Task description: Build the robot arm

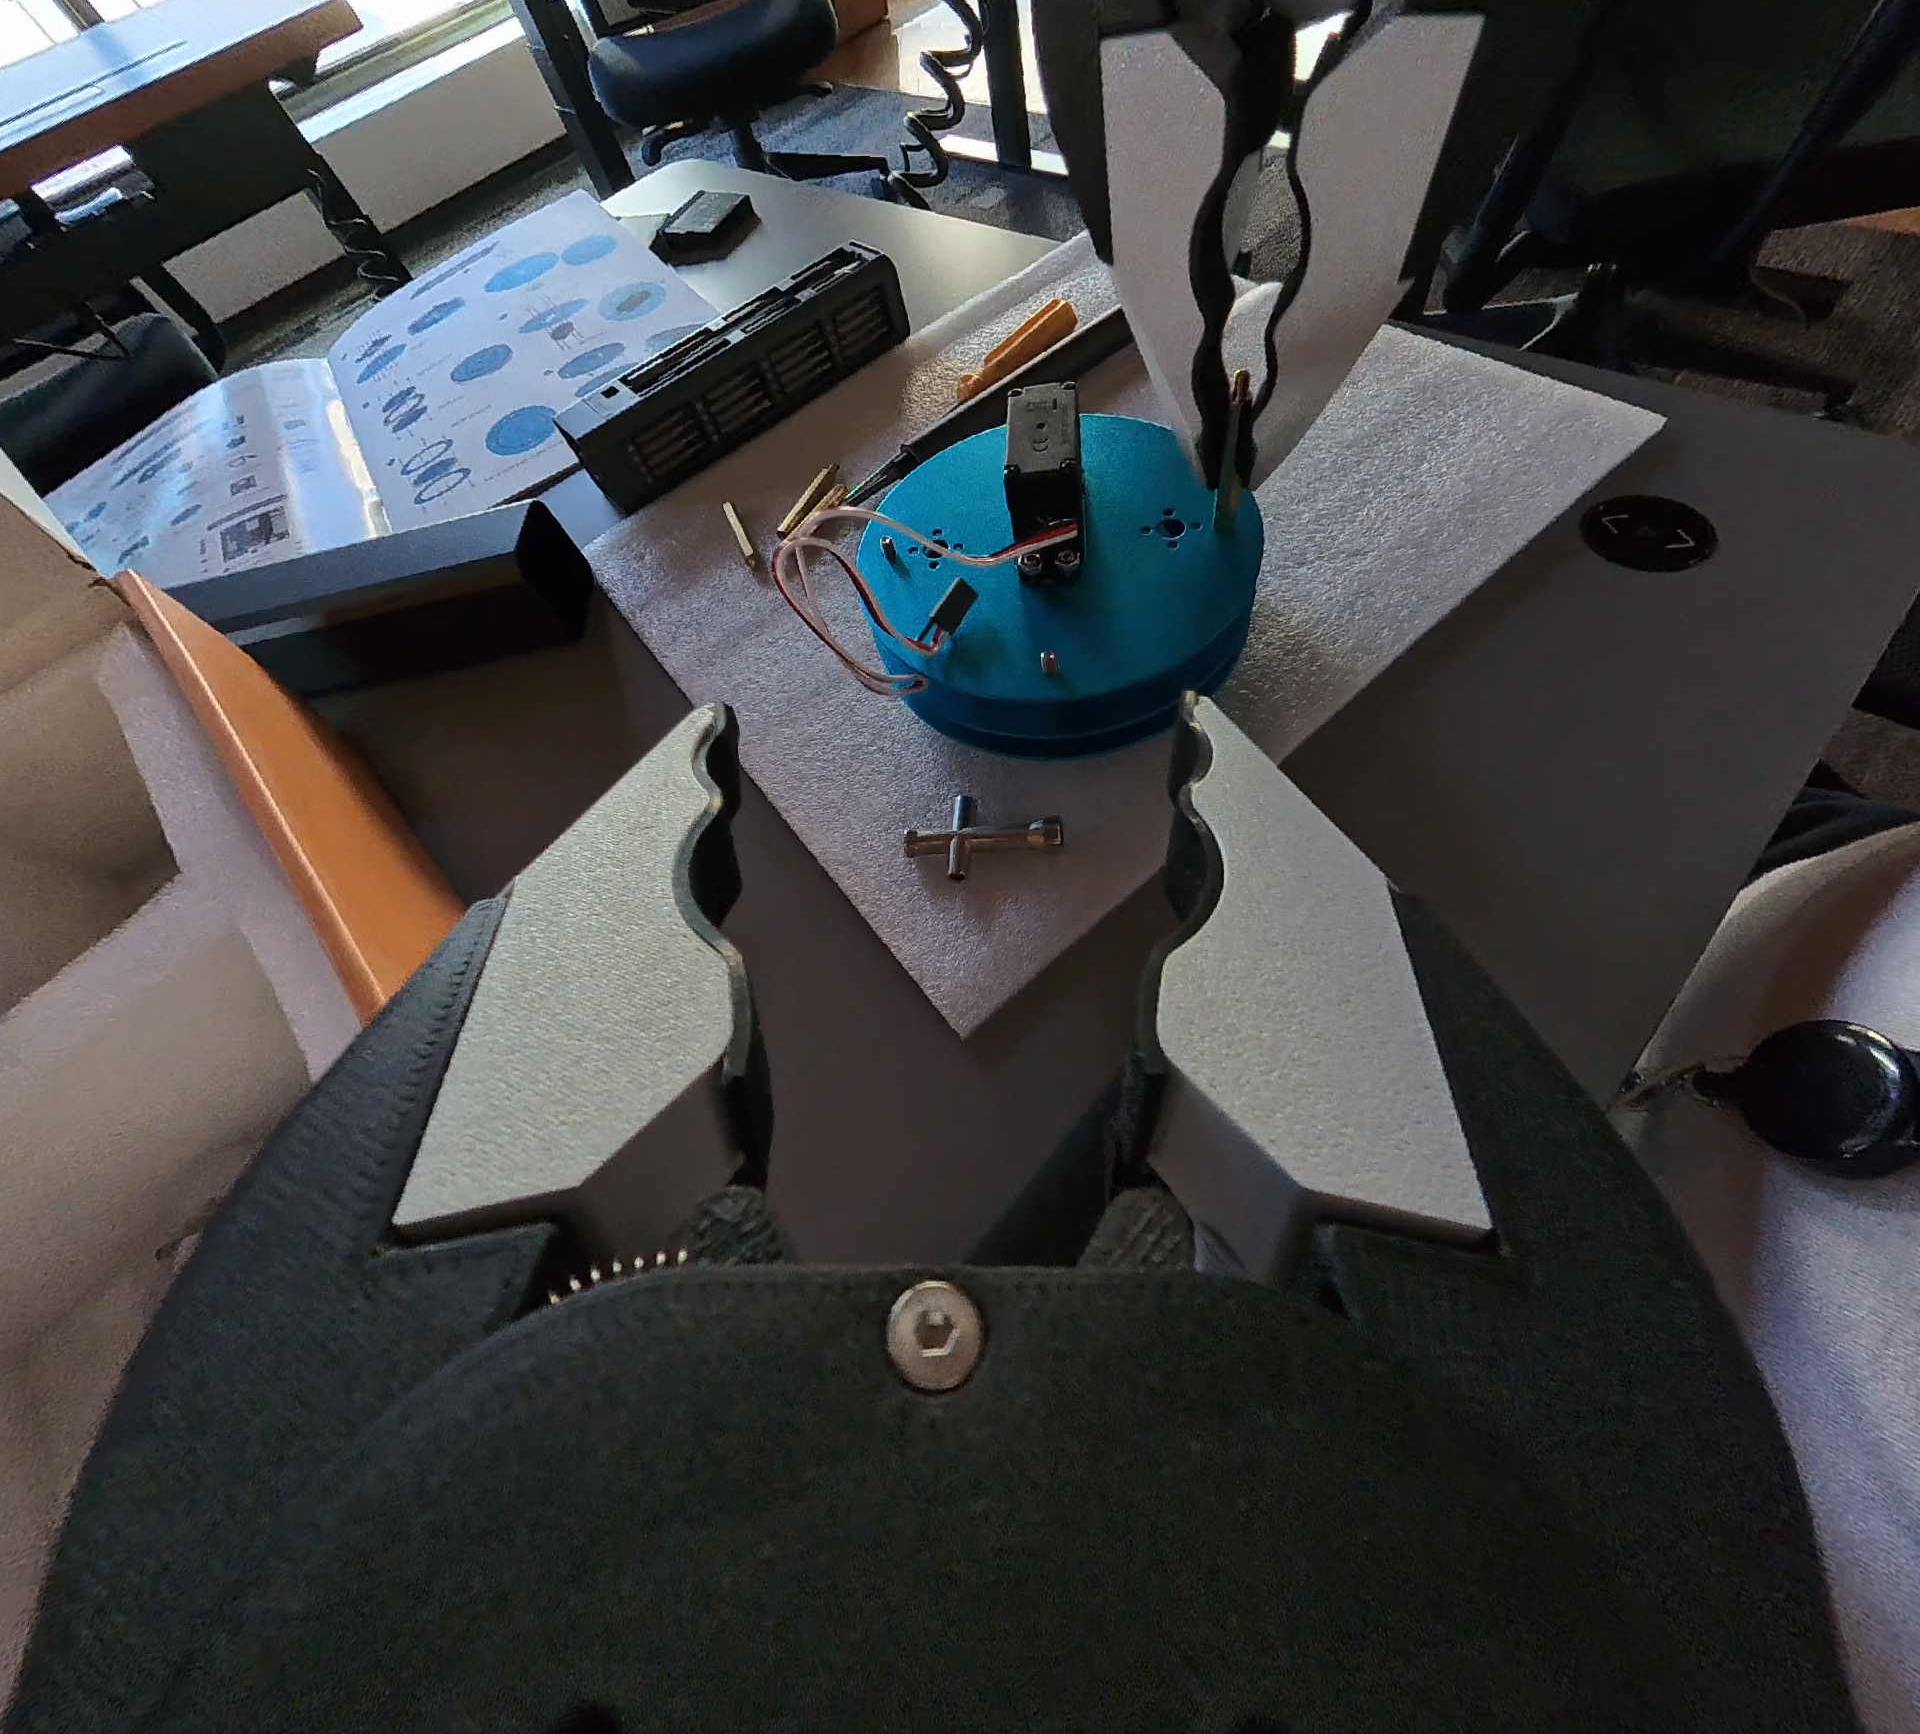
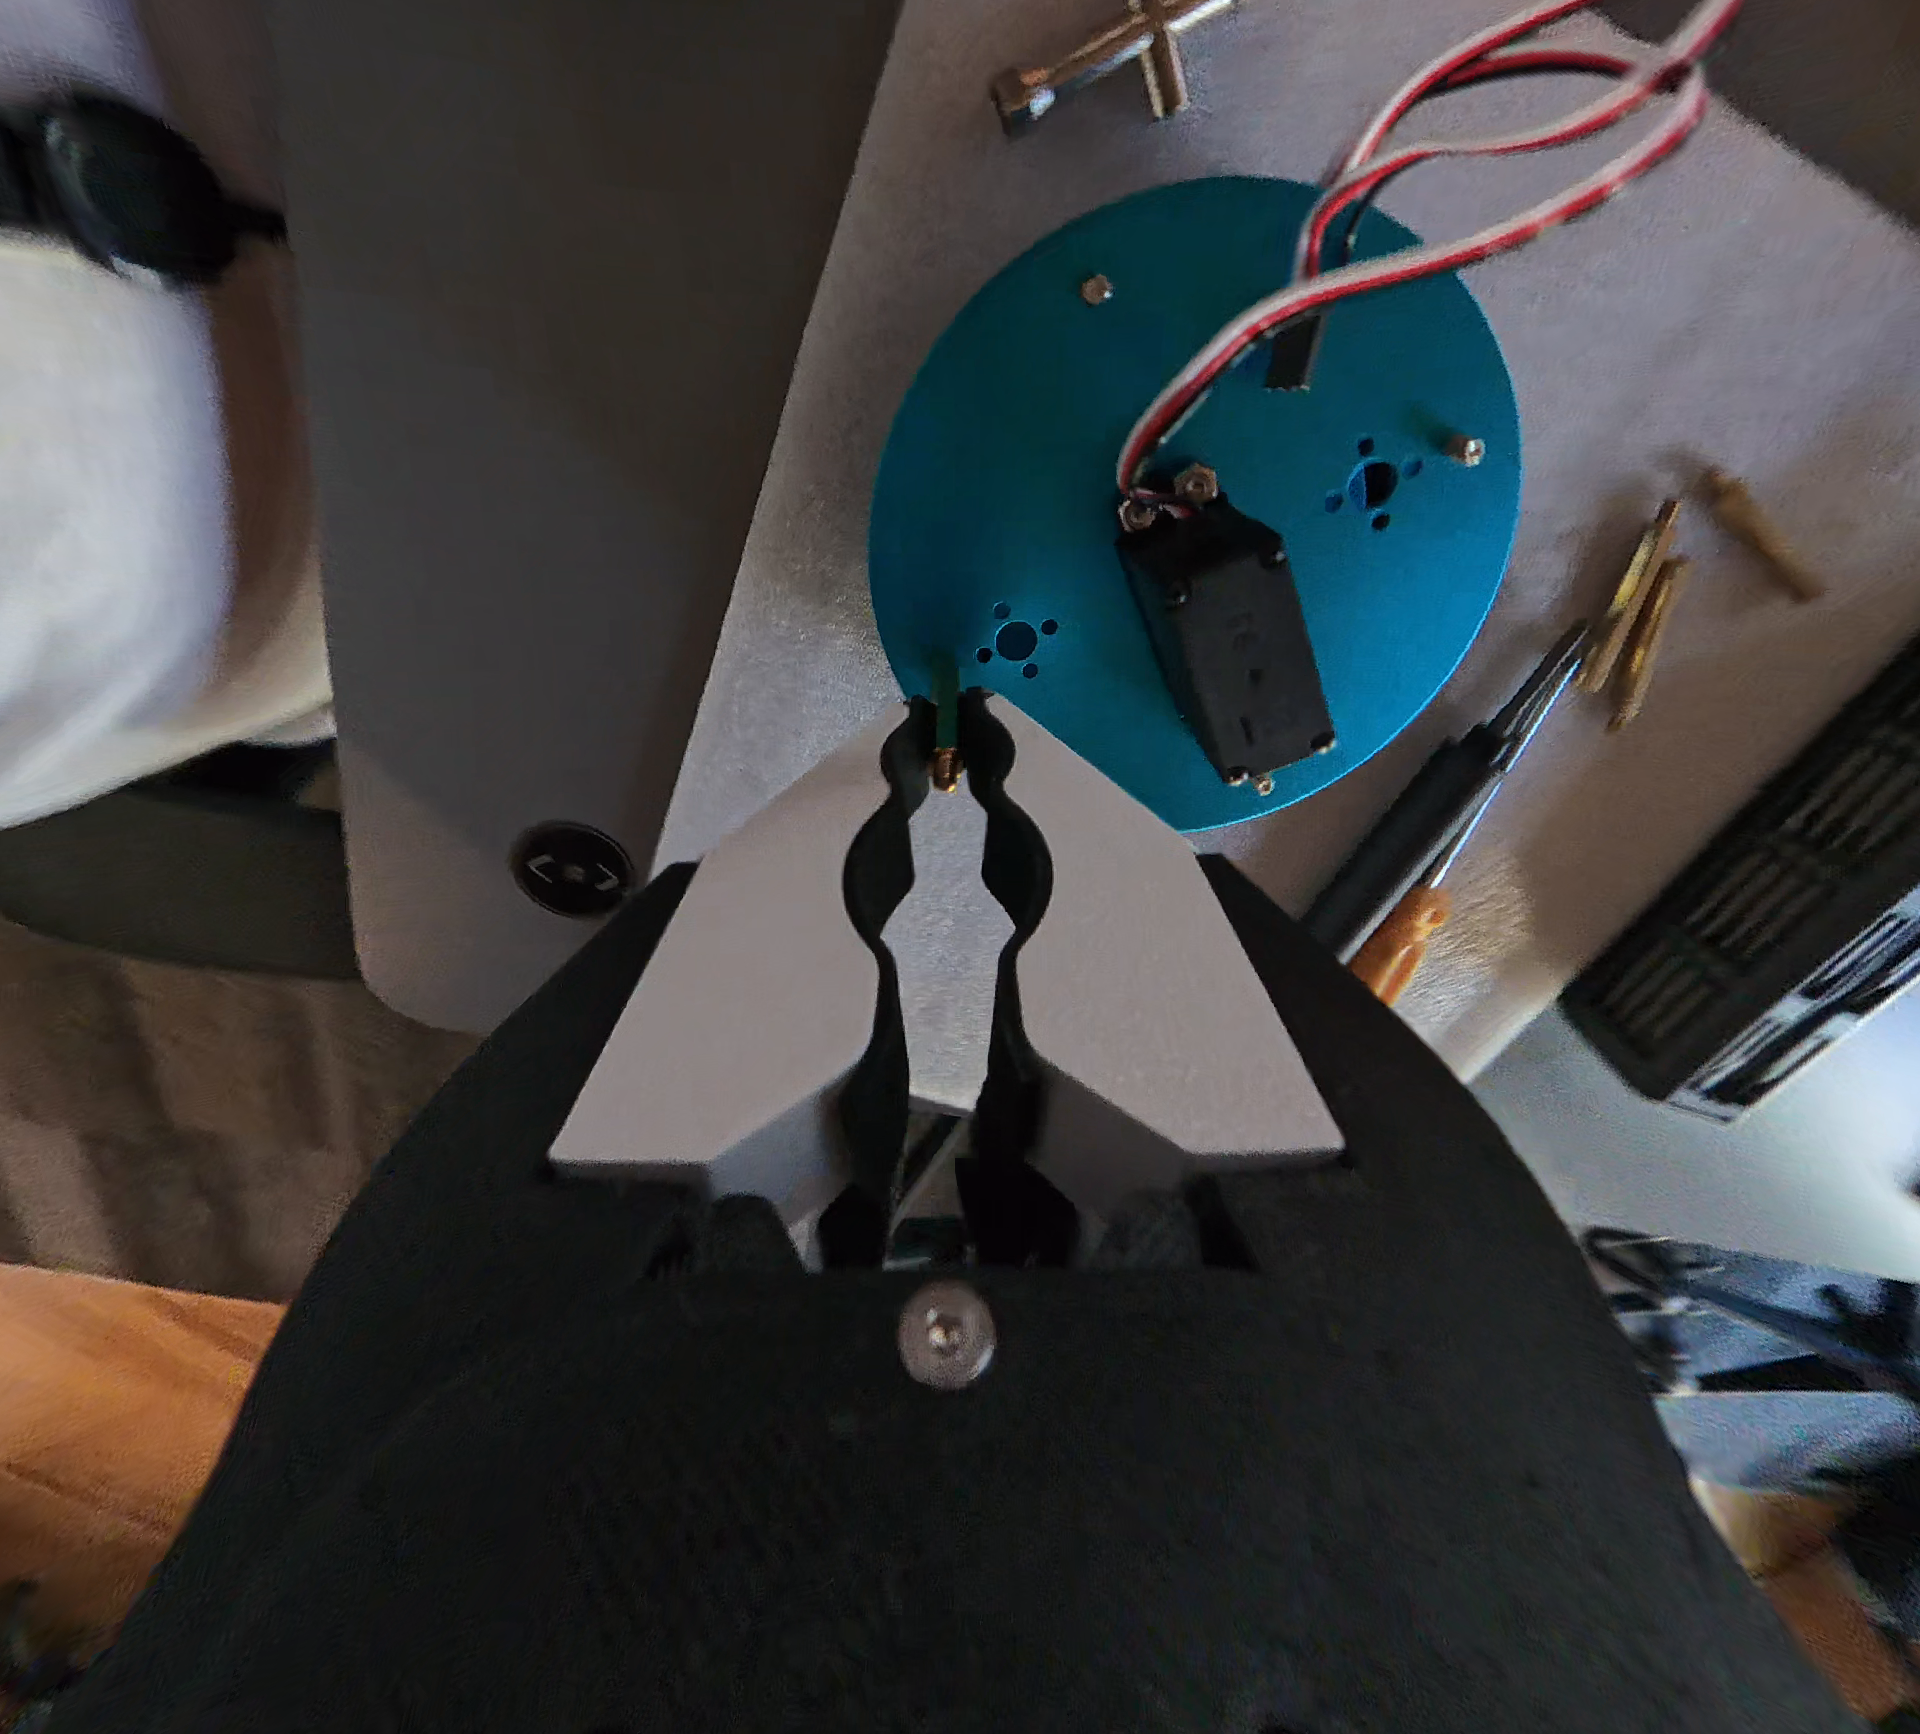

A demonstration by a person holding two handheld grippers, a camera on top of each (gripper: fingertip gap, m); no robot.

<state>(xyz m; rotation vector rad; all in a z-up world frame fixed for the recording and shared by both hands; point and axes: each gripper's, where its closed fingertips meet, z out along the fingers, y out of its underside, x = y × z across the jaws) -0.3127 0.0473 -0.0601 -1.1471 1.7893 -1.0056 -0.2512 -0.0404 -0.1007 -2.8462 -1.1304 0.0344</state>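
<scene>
My right gripper [image 2: 948,728] pinches a slim brass standoff post [image 2: 947,728], its fingers pressed onto the shaft. The post stands upright at the rim of a round blue metal disc [image 2: 1049,458], just beside a ring of small holes. In the left wrist view the same post [image 1: 1233,458] rises from the far edge of the disc [image 1: 1132,635], with the right gripper [image 1: 1231,437] coming down on it from above.

A black rectangular servo motor [image 2: 1226,635] is mounted on the disc, and its red, white and black cable [image 2: 1496,126] loops off over the edge. Two short studs stick up from the plate.

My left gripper [image 1: 956,811] hangs near the disc's front edge, fingers spread wide and holding nothing. Between them, on the white foam sheet [image 1: 1455,458], lies a silver cross-shaped wrench [image 1: 977,837].

Beyond the disc lie three loose brass standoffs [image 1: 805,505], a black-handled screwdriver [image 1: 997,406] and an orange plastic tool [image 1: 1023,339]. Further off sit a black screwdriver-bit case [image 1: 738,391] and an open instruction booklet [image 1: 436,396] on the grey table [image 1: 1558,697].
</scene>
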